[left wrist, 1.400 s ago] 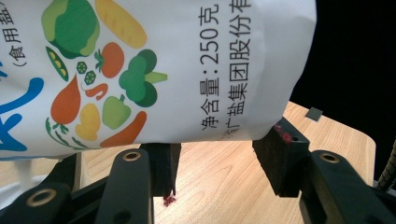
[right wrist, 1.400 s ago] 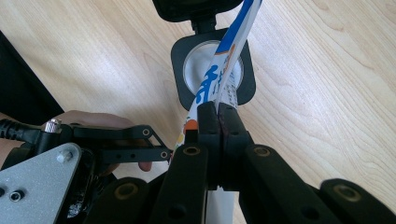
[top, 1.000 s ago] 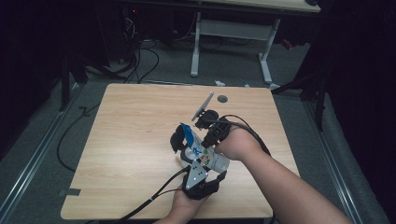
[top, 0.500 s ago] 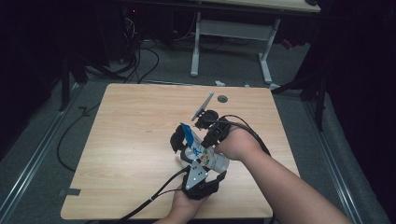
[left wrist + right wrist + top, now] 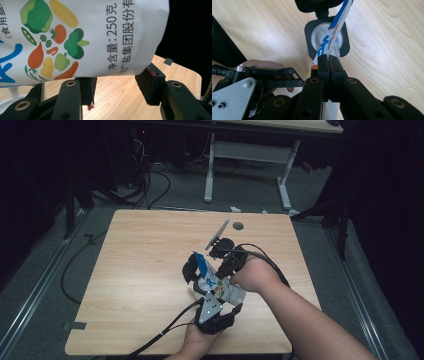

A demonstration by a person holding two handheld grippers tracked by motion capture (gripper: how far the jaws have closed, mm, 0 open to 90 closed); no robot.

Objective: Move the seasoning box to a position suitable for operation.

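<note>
A white salt bag printed with vegetables hangs tilted over the wooden table. My left gripper grips its lower part, one black pad against a corner; in the high view this gripper sits at the table's near edge. My right gripper is shut on the bag's thin blue-and-white top edge. Directly below that edge stands a black square container with a round pale opening and a raised lid. From above, the bag lies between both grippers, with the right gripper at its top.
A round cable hole sits near the table's far edge. A small grey tape piece lies at a table corner. Cables trail on the floor beyond, near another desk's white legs.
</note>
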